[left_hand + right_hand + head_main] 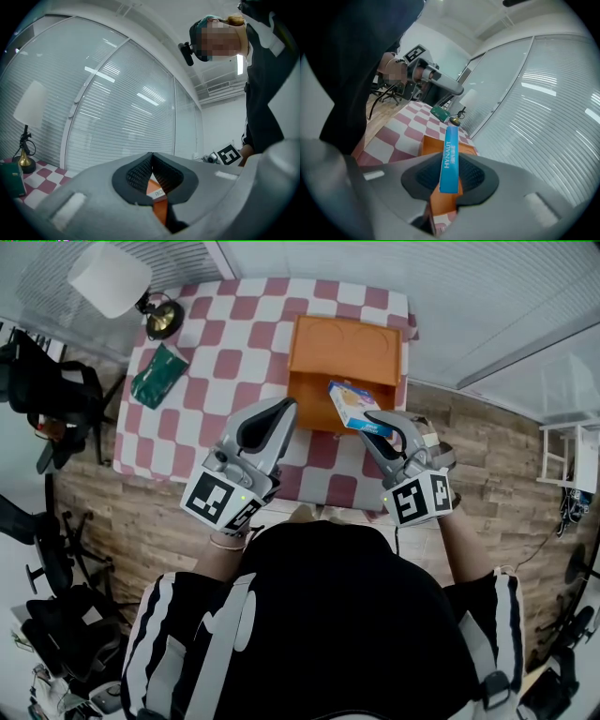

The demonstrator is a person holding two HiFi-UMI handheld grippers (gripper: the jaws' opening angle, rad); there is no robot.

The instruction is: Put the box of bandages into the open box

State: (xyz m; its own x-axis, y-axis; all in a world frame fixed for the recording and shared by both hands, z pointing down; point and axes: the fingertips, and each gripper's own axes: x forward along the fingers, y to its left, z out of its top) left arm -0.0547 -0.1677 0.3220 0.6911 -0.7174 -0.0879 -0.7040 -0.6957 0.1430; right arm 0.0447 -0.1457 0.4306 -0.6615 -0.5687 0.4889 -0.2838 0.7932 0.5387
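The orange open box (342,348) stands on the checkered table (216,362), its mouth facing me. My right gripper (372,425) is shut on the blue and white box of bandages (353,406), which hangs over the open box's near edge. In the right gripper view the bandage box (450,154) stands edge-on between the pads, with the orange box (433,144) behind it. My left gripper (284,412) hovers just left of the orange box, jaws together with nothing in them. In the left gripper view the left gripper (151,161) has its pads meeting, and a strip of the orange box (161,212) shows below.
A green packet (159,374) lies on the table's left side. A lamp with a white shade (110,277) and brass base (164,320) stands at the far left corner. Office chairs (56,399) crowd the floor at left. A white shelf (572,456) stands at right.
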